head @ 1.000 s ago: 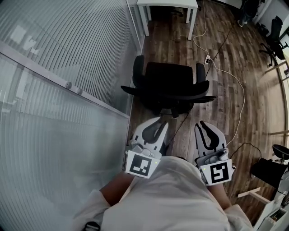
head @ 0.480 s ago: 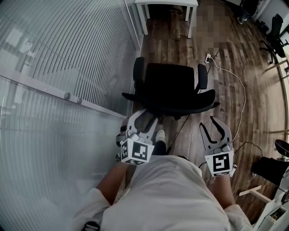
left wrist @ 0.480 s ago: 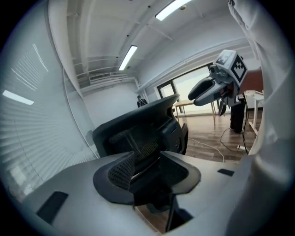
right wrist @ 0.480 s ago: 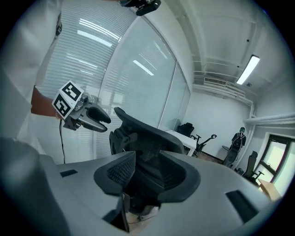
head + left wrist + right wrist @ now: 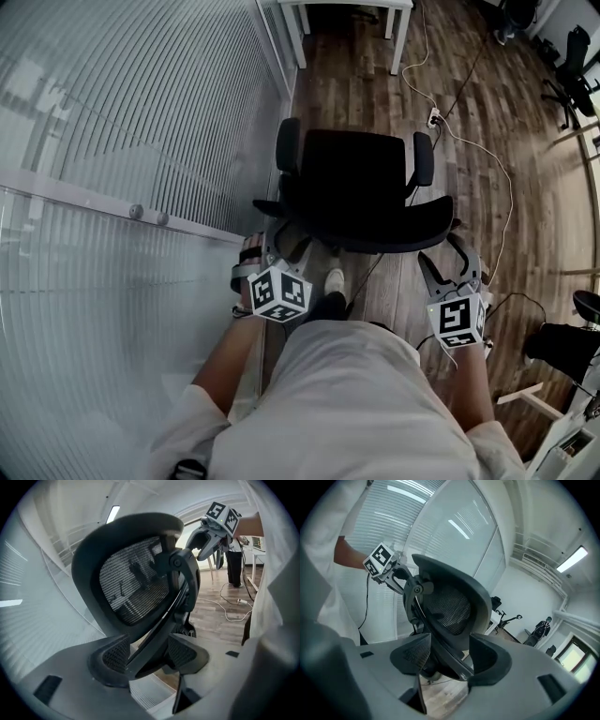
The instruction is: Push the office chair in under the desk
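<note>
The black office chair (image 5: 356, 183) stands on the wood floor, its mesh backrest (image 5: 136, 583) toward me and its seat facing the white desk (image 5: 349, 6) at the far end. My left gripper (image 5: 273, 251) is at the backrest's left edge and my right gripper (image 5: 458, 260) at its right edge. In the left gripper view, my left gripper (image 5: 149, 658) is opening, with the backrest's frame bar between its jaws and a gap at each pad. My right gripper (image 5: 449, 660) is opening too, around the rim of the backrest (image 5: 450, 604) without pressing on it.
A ribbed glass partition (image 5: 131, 141) runs close along the chair's left side. A white cable with a power strip (image 5: 434, 120) trails over the floor to the right of the chair. Another black chair (image 5: 572, 66) stands at the far right. My shoe (image 5: 334, 279) is behind the chair.
Both grippers have gone from shut to open and moved forward and apart to the two sides of the chair's backrest. The chair now lies closer below me.
</note>
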{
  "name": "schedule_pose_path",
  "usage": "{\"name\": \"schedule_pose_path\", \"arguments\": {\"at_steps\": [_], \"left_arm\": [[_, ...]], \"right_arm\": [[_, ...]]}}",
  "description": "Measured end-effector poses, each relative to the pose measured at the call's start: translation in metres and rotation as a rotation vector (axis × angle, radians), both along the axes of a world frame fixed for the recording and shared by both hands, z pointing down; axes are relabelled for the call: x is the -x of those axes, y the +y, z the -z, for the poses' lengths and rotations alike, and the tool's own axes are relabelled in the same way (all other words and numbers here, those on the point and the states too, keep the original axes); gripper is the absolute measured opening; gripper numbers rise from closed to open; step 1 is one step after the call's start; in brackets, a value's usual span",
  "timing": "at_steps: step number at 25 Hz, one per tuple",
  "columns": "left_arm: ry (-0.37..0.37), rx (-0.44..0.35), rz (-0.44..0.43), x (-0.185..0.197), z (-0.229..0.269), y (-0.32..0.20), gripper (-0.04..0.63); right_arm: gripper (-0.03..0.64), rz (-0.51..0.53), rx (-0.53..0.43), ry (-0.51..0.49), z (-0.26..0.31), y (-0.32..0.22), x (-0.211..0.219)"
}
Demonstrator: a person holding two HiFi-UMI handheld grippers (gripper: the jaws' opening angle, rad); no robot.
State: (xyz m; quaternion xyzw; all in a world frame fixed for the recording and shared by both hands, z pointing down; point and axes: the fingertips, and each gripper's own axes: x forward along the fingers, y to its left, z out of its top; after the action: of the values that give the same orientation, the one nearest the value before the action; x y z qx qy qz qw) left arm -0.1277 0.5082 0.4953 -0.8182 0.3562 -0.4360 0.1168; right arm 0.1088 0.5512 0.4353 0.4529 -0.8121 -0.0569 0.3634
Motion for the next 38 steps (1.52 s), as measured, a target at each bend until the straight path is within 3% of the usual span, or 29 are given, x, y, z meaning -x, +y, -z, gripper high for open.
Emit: {"name": "schedule_pose_path", "arguments": {"at_steps": [7, 14, 24, 28, 38], "left_arm": [[-0.153, 0.028, -0.025, 0.011, -0.031, -0.025, 0.275], [-0.283, -0.055, -0.065, 0.019, -0.037, -0.036, 0.278], [-0.332, -0.030, -0.038, 0.034, -0.046, -0.041, 0.278], [-0.354, 0.026, -0.021, 0.039, -0.059, -0.042, 0.278], [-0.425, -0.030, -0.048, 0.042, -0.064, -0.058, 0.236]], "right_arm": [[0.276, -0.022, 0.068, 0.128, -0.039, -0.024, -0.024], [0.277, -0.036, 0.160, 0.193, -0.080, -0.044, -0.036], [0.264, -0.010, 0.207, 0.181, -0.100, -0.045, -0.028], [0.255, 0.004, 0.206, 0.193, -0.100, -0.044, -0.031], [0.235, 0.043, 0.206, 0.232, -0.103, -0.047, -0.027]]}}
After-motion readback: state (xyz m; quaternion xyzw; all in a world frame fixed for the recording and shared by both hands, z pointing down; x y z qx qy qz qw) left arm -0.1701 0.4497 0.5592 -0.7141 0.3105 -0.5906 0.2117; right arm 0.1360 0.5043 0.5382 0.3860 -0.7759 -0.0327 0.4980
